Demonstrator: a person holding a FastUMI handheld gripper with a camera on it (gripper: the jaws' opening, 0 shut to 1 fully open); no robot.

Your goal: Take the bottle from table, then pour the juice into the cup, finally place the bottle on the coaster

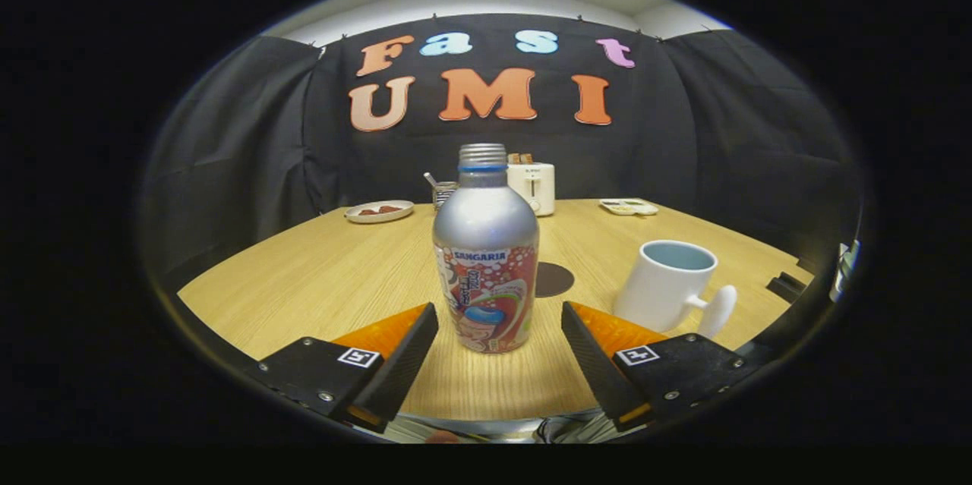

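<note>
Bottle (486, 257) stands upright on the wooden table (319, 272), capped, between and just ahead of the two fingers. The gripper (500, 322) is spread wide; a gap shows on each side of the bottle, and neither finger touches it. The coaster (554, 279) lies just behind the bottle; the white cup (668, 284) stands beside the right finger.

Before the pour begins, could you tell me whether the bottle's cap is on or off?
On. The bottle stands upright between the open gripper fingers, its ridged cap seated on the neck.
</note>
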